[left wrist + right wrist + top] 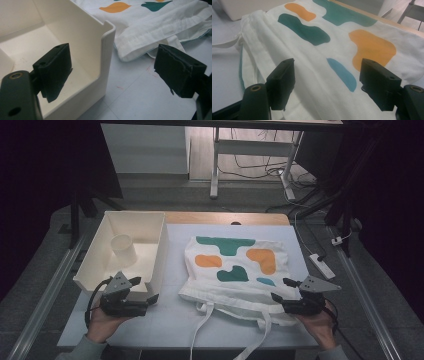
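The tote bag lies flat on the bench, right of the white bin. The right claw hovers released over its near right corner. The left claw gapes released at the bin's near corner.

I am looking past the counter, whose pale top is lying under a wooden far edge. Beyond it a grey floor is stretching back to a white desk frame with loose cables trailing beneath it. A white cabinet is standing at the far left. A power strip is lying on the floor at the right. Both sides are sinking into darkness.
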The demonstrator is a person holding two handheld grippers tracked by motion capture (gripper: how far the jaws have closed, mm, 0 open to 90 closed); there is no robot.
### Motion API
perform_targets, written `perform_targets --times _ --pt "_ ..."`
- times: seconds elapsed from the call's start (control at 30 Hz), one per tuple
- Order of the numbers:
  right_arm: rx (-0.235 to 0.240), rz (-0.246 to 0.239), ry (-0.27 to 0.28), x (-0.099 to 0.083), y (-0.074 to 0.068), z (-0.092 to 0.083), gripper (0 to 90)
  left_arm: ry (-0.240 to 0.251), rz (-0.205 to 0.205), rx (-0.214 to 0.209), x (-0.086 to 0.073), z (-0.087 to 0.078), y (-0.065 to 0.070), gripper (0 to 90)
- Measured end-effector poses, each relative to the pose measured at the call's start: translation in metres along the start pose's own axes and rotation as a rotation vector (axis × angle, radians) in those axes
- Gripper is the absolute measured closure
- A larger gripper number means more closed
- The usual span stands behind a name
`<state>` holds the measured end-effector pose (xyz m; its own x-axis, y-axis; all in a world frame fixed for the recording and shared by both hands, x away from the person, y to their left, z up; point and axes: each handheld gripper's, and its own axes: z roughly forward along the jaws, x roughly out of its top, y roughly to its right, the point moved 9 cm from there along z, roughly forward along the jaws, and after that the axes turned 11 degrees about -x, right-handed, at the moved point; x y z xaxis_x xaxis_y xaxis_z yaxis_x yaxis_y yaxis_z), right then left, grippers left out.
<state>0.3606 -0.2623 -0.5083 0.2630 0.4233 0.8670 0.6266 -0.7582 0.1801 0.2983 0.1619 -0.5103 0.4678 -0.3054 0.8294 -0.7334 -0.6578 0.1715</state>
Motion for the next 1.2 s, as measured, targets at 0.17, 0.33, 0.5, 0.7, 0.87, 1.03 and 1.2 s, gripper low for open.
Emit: perform_targets --times 0.17,0.33,0.5,0.7,0.87,1.03,1.2 --pt "0.001 -0.001 -0.002 -0.001 -0.002 0.000 29.4 0.010 -0.008 -0.009 0.001 0.000 0.001 14.8" --pt "-0.004 0.000 -0.009 -0.004 -0.003 0.000 29.4 0.023 -0.006 -0.015 0.001 -0.001 0.002 14.9" --pt "-0.007 -0.005 -0.007 -0.004 -0.004 0.000 29.5 0.025 -0.006 -0.020 0.001 0.000 0.002 14.9" --pt "-0.008 -0.004 -0.016 -0.007 -0.003 0.001 29.7 0.028 -0.009 -0.029 0.002 0.000 0.003 14.9" --pt "-0.007 -0.001 -0.020 -0.008 -0.003 0.001 29.8 0.034 -0.007 -0.030 0.003 -0.001 0.004 15.0" --pt "-0.004 -0.005 -0.021 -0.009 -0.005 0.001 29.9 0.057 0.007 -0.042 0.009 -0.007 0.010 15.1" --pt "-0.003 -0.004 -0.022 -0.009 -0.006 0.002 29.9 0.090 0.055 -0.057 0.022 -0.013 0.026 15.4"
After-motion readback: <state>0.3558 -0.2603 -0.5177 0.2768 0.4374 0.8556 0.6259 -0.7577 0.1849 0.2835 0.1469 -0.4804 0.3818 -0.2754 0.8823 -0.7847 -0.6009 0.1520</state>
